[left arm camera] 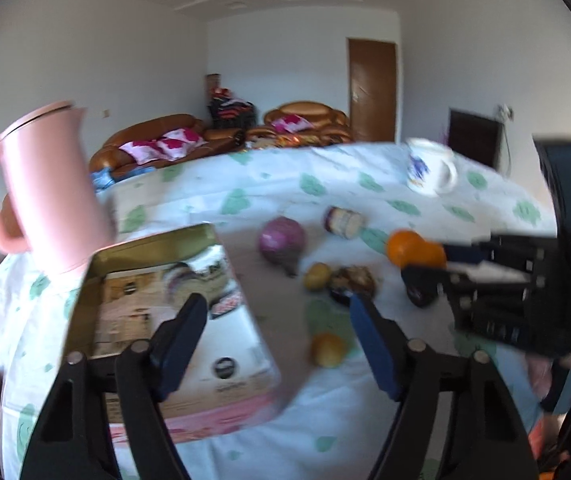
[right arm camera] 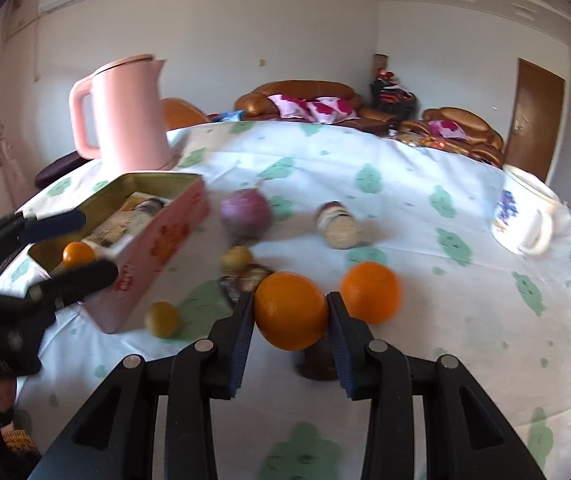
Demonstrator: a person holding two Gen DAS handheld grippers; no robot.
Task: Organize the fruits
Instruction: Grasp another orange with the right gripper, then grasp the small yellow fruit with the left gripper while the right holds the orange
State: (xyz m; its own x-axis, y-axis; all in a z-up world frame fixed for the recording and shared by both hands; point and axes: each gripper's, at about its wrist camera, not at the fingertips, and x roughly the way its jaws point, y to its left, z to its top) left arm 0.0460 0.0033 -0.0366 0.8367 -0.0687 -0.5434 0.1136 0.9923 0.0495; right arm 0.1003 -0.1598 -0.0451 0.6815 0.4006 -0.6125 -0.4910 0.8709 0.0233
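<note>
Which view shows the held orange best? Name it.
Right wrist view: the orange sits large and whole in the right gripper. The left wrist view shows it small, at that gripper's tips.

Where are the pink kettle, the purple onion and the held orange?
pink kettle (right arm camera: 129, 116), right wrist view, middle of its body
purple onion (right arm camera: 245, 214), right wrist view, its rounded front
held orange (right arm camera: 290, 310), right wrist view, its centre
</note>
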